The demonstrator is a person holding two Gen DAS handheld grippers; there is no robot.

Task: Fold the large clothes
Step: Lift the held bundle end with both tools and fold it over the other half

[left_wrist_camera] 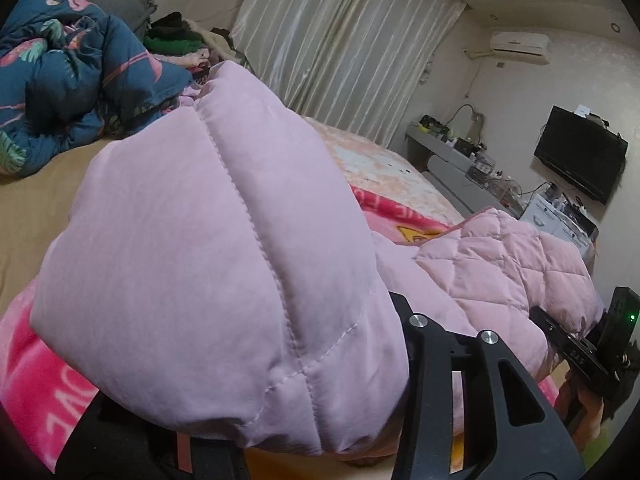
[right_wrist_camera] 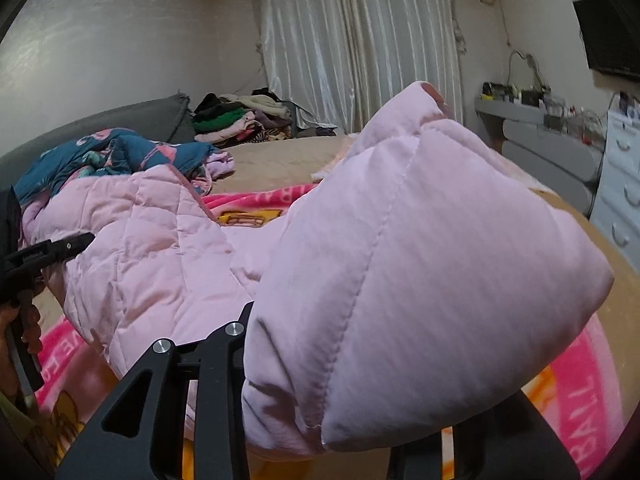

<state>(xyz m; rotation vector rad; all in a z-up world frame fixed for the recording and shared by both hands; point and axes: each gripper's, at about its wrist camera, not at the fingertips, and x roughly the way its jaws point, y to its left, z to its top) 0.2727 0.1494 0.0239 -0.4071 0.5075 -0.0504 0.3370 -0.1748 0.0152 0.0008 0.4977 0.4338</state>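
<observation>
A pink quilted padded coat (left_wrist_camera: 224,216) lies over the bed, and it also shows in the right wrist view (right_wrist_camera: 420,264). My left gripper (left_wrist_camera: 360,360) is shut on a puffy part of the coat and holds it up close to the camera; its fingertips are hidden by the fabric. My right gripper (right_wrist_camera: 280,360) is shut on another puffy part of the coat, its fingertips hidden too. The right gripper also appears in the left wrist view (left_wrist_camera: 576,344), and the left gripper appears in the right wrist view (right_wrist_camera: 48,252), each at an end of the quilted lining.
A pink printed blanket (right_wrist_camera: 580,392) covers the bed under the coat. A dark blue flamingo duvet (left_wrist_camera: 72,80) is bunched at the head end. A pile of clothes (right_wrist_camera: 240,120) sits by the curtain. A grey desk (left_wrist_camera: 452,156) and a wall TV (left_wrist_camera: 580,156) stand at the right.
</observation>
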